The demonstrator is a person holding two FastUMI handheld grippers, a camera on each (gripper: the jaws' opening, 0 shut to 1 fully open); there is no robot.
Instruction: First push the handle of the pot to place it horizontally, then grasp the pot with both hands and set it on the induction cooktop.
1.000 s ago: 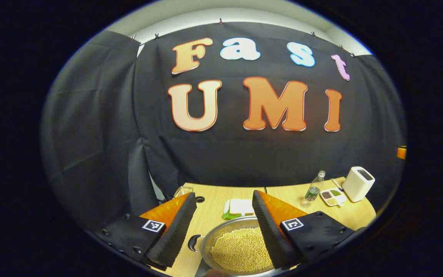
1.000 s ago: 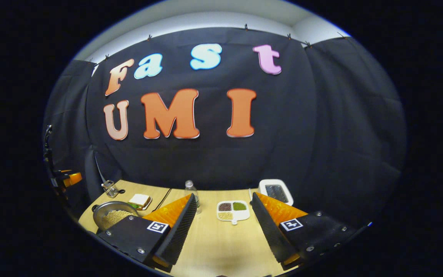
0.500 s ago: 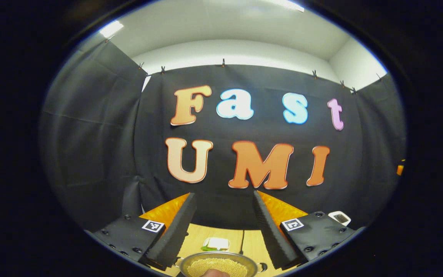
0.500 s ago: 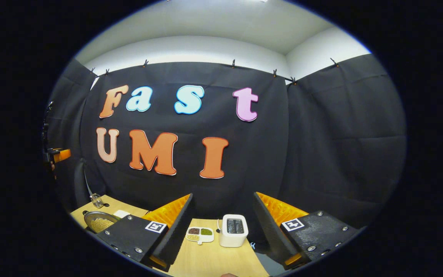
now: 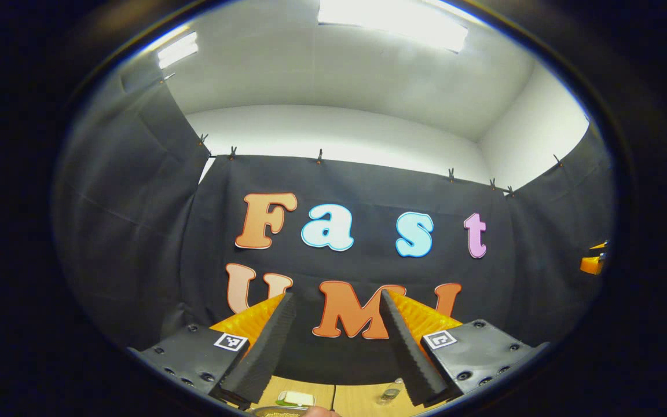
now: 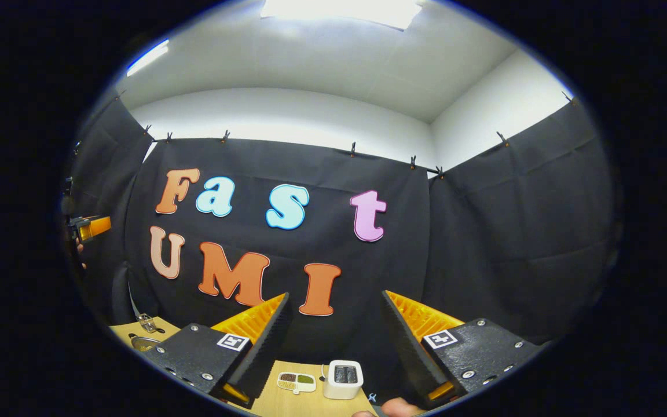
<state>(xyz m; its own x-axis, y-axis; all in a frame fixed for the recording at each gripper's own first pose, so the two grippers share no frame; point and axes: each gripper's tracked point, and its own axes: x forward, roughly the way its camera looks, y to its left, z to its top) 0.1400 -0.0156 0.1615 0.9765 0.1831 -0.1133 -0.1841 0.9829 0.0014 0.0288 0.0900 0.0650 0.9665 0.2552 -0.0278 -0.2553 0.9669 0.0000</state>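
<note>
Both grippers aim high at the booth wall, left gripper (image 5: 338, 301) and right gripper (image 6: 334, 301) with fingers spread and gripping nothing, the pot (image 5: 278, 412) a rim sliver at 6 o'clock on the wooden surface (image 6: 287, 401), toaster (image 6: 343, 379) beside a divided dish (image 6: 296, 381).

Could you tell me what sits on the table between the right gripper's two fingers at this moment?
In the right gripper view, a divided dish of grains and a white box-shaped appliance stand side by side on the wooden table, framed by the open right gripper.
</note>
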